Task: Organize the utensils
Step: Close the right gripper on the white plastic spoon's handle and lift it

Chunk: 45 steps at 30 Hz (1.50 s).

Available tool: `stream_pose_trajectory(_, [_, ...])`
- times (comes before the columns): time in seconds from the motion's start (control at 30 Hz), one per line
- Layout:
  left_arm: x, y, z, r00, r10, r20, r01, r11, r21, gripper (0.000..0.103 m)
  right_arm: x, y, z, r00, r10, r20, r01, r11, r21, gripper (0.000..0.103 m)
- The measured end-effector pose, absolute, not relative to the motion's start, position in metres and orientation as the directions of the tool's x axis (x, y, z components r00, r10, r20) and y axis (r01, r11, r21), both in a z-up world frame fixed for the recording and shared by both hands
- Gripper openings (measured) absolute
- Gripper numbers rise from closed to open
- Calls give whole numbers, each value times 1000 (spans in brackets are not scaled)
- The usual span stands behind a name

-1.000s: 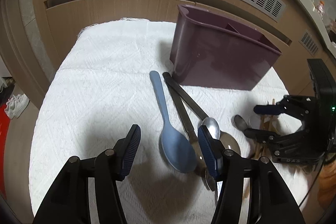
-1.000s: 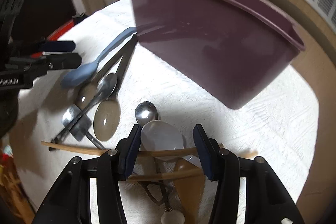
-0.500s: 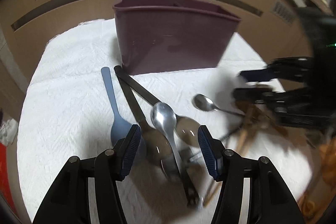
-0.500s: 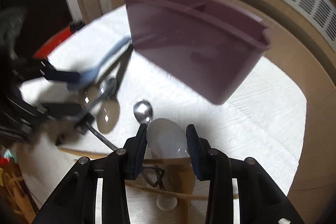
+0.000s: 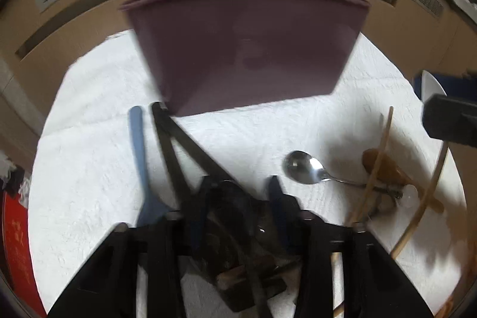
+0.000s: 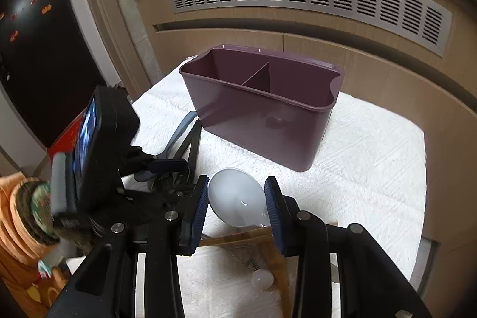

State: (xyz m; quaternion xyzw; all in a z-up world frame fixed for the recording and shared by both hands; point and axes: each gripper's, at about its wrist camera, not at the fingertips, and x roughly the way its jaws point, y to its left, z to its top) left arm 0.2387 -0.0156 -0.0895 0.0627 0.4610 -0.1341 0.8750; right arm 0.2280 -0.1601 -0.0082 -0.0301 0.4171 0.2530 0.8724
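Right tongs (image 6: 235,200) clamp a white spoon (image 6: 237,200) before the purple caddy (image 6: 262,109) (two compartments); left tongs (image 5: 238,198) straddle dark-handled spoons (image 5: 184,145), grip indeterminate.

Left tool (image 5: 238,198) smeared by motion blur, spoon bowls between its fingers darkened past telling apart, white spoon (image 6: 237,200) handle hidden under the right tool (image 6: 235,206), blue spoon (image 6: 179,133) bowl covered by the left tool's body.

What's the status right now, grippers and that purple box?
Right gripper shut on white plastic spoon, lifted. Left gripper down around dark-handled spoons, grip unclear. Purple two-compartment plastic caddy upright, nothing visible inside.
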Motion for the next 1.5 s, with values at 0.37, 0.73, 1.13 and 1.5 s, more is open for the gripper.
stream_pose_trajectory(0.37, [178,25,-27,721,-226,-655,254,966,-53,26,226,-166,-5,478,524,-705,-322,851,414,35])
stream_pose_trajectory(0.73, [151,36,-7,765,-216,-607,225,972,-62,24,193,-156,-16,485,442,-755,-383,883,271,50])
stream_pose_trajectory(1.13, [154,38,-13,733,-257,-630,283,957,-61,24,148,-116,-47,356,302,-885,-801,585,-123,45])
stream_pose_trajectory(1.5, [165,47,-15,694,-299,-655,305,946,-108,24,187,-83,-80,144,240,-960,-883,469,-15,37])
